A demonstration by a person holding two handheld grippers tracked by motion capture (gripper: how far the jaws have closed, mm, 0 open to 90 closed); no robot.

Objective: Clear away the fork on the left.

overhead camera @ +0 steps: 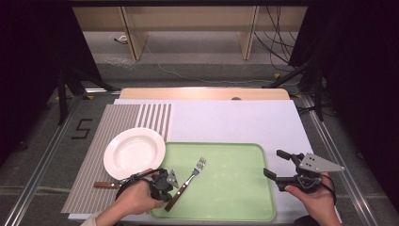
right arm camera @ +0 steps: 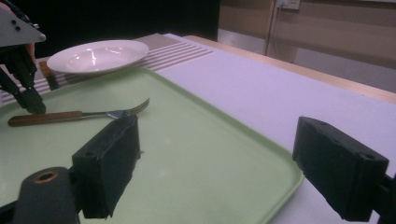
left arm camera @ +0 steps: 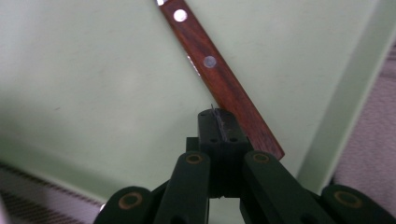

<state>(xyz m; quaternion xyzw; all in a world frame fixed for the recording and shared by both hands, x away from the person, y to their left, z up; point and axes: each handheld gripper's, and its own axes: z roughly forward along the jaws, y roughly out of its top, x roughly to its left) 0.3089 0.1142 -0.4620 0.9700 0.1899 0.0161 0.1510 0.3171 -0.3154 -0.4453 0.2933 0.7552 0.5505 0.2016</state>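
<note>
A "5" marks the floor; left claw closed empty over the fork, right claw open.

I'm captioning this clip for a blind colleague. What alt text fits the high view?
A person's hands hold two grippers over a green tray: the left gripper, jaws shut, sits beside a wooden-handled fork lying on the tray, while the right gripper hovers open at the tray's right edge. A white plate rests on a striped placemat, left of the tray.

Fork obstructs tray left, bare green room rightward
</note>
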